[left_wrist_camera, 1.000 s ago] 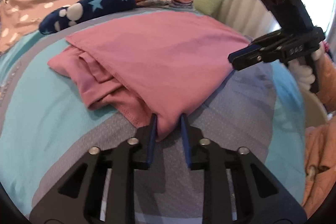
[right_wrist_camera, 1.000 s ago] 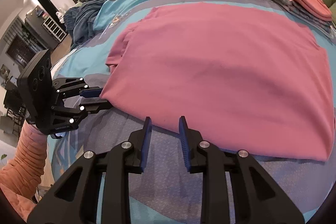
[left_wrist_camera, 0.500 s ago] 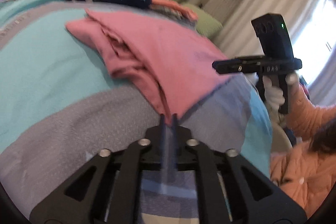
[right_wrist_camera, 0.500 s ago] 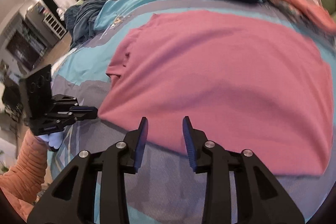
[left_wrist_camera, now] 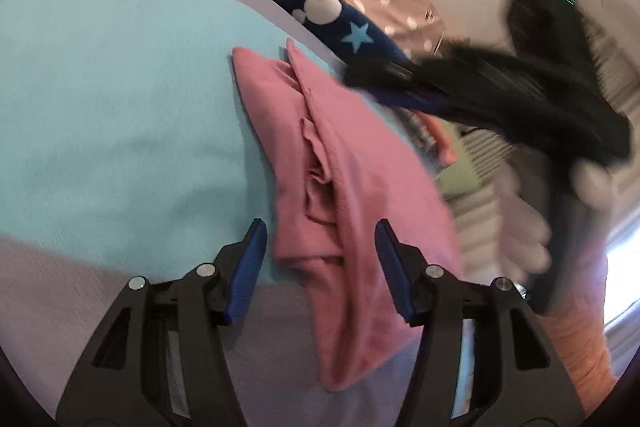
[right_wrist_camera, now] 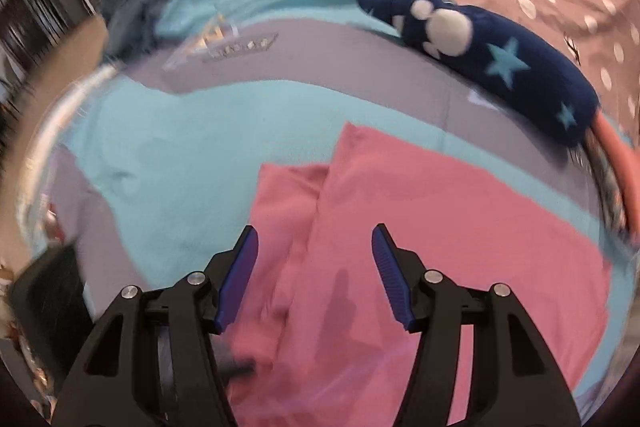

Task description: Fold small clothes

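Lying folded on the bedspread [left_wrist_camera: 100, 99], pink garment [left_wrist_camera: 352, 195] running lengthwise away from both grippers, fingers spread wide, empty.

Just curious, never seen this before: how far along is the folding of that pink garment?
Partly done. The pink garment already lies doubled over on the bed, one layer overlapping another. Nothing is in hand: the left gripper and right gripper are both open above it. Its bunched edge suggests more folding remains.
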Demonstrator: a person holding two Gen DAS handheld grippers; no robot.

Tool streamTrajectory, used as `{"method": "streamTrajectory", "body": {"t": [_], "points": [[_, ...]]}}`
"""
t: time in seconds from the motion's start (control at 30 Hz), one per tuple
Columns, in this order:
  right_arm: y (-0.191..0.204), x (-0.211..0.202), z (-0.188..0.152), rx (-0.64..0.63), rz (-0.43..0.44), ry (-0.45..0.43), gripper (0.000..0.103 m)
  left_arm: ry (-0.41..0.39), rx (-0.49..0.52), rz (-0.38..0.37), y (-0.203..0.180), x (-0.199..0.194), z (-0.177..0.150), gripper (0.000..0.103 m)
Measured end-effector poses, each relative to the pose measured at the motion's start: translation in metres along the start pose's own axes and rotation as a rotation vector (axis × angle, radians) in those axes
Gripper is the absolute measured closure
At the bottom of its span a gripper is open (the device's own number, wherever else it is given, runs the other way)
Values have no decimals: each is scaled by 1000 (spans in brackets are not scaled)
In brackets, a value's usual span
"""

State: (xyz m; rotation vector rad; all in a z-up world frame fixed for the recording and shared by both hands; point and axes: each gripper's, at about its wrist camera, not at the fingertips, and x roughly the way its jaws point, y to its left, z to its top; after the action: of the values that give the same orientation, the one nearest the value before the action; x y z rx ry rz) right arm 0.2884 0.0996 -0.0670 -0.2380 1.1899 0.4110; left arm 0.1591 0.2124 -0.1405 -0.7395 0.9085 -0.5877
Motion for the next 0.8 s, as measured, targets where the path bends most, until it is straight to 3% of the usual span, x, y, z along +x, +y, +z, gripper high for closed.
{"method": "streamTrajectory", "body": {"t": [0.1, 0.2, 0.3, 0.33, 0.5, 0.53, 0.6, 0.63, 0.8], "points": [[19, 30, 16, -16, -53, 90, 43, -47, 56, -36, -6, -5, -16, 47], [31, 49, 21, -17, -77, 143, 43, -22, 110, -79, -14, -2, -21, 47], [37, 58, 21, -12, -122, 166, 43, 8, 168, -69, -24, 6, -26, 49], [38, 59, 22, -21, -145, 168, 43, 15, 179, -72, -27, 8, -27, 53], [44, 69, 25, -99, -270, 204, 42, 55, 124, -92, -20, 13, -31, 93], [43, 71, 27, -106, -275, 203, 45, 67, 112, -97, -18, 13, -31, 95], [36, 71, 32, -91, -237, 185, 91, 84, 107, -108, -17, 12, -34, 96], [31, 72, 35, -61, -202, 186, 97, 87, 113, -102, -19, 12, -36, 97], [2, 69, 44, 76, -80, 125, 98, 75, 120, -36, -25, 7, -48, 98]]}}
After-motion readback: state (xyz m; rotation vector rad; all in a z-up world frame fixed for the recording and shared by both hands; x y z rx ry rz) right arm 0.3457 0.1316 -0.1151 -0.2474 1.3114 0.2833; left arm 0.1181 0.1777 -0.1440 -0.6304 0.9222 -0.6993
